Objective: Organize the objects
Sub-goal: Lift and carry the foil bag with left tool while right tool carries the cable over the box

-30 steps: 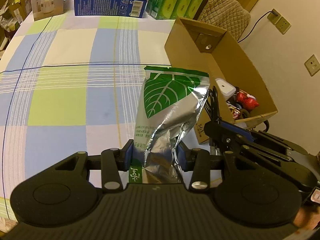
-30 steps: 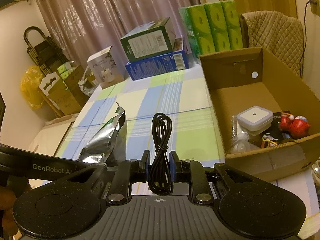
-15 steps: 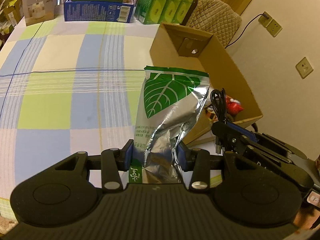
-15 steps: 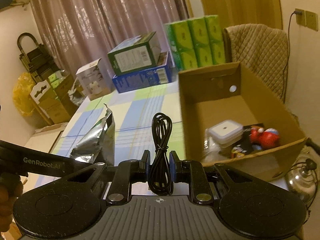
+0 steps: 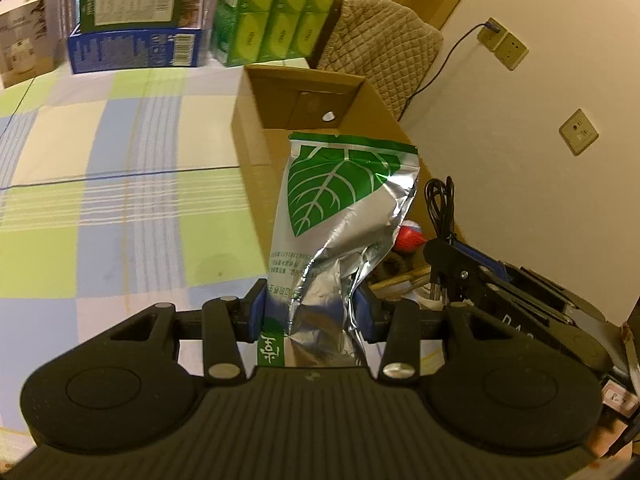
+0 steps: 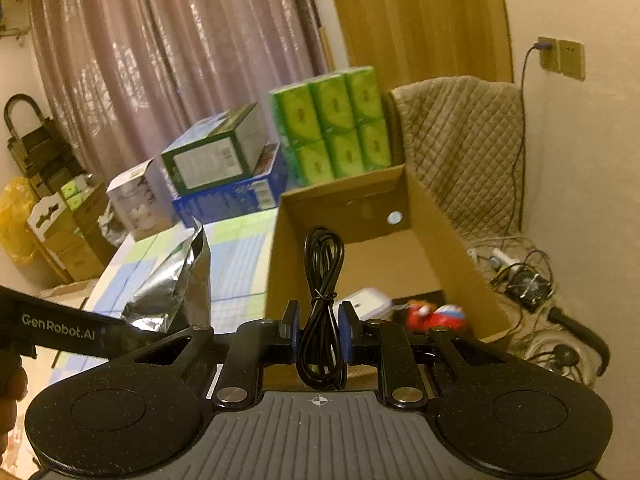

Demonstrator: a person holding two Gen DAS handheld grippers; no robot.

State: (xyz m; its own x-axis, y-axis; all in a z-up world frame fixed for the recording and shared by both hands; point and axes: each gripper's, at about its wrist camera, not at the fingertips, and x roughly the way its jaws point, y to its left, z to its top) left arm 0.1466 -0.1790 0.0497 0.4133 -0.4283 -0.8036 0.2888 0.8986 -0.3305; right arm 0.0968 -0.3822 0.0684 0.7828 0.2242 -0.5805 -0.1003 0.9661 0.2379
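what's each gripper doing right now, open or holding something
Left gripper: closed on the silver-and-green foil bag, held upright.
Right gripper: closed on the coiled black cable, in front of the cardboard box.

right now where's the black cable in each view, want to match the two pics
Left wrist view: the black cable is at right of centre, sticking up from the right gripper, beside the foil pouch.
Right wrist view: the cable is at centre, clamped between the blue pads.
Shared landmark: the cardboard box with the round hole in its far wall.
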